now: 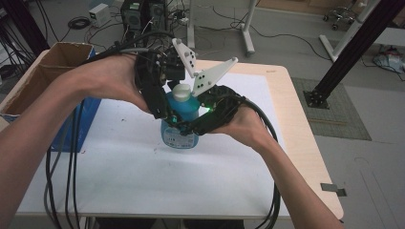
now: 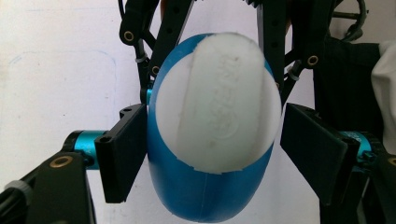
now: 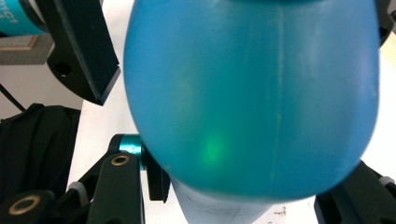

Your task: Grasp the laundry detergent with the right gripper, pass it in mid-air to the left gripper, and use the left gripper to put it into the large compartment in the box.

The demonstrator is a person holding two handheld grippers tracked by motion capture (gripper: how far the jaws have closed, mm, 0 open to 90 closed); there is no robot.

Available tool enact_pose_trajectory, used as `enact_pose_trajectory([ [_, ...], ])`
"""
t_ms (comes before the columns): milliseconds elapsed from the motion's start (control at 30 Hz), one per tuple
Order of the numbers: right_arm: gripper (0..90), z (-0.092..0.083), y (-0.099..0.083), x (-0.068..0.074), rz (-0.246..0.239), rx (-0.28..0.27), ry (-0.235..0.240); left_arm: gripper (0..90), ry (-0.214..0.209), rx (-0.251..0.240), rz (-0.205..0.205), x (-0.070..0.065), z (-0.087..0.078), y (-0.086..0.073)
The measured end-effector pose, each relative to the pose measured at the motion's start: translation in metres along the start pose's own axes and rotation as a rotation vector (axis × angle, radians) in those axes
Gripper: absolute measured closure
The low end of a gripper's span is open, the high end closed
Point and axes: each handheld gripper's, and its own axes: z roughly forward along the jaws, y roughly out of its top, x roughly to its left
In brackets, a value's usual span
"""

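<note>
**Mia:** What is on the big white surface (image 1: 119,167)?

**Ben:** A blue bottle (image 1: 180,125) stands near the middle, a bit toward the far edge. A brown box (image 1: 45,71) sits off the far left corner.

**Mia:** Who has the bottle?

**Ben:** The right hand-held gripper (image 1: 191,126) is clamped tight on the bottle's round body, low down. It keeps the bottle steady.

**Mia:** And the other one?

**Ben:** The left hand-held gripper (image 2: 212,149) comes from above, around the white cap (image 2: 215,100). Its jaws are half wide. One pad (image 2: 122,149) looks right against the bottle; the other pad (image 2: 317,151) is just beside the cap, not touching.

**Mia:** So what step is this?

**Ben:** I think it is getting a grip on the cap. Next the left jaws must squeeze the cap on both sides, then twist or pull, while the right one holds firm so the bottle doesn't tip.
</note>
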Motion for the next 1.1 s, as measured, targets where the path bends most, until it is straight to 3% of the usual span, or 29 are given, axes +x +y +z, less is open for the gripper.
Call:
enact_pose_trajectory([
  [1100,47.0,-0.0004,-0.001,0.0019,0.006,0.002,0.003,33.4,0.0,0.004,0.002,0.002,0.0043,0.0035],
])
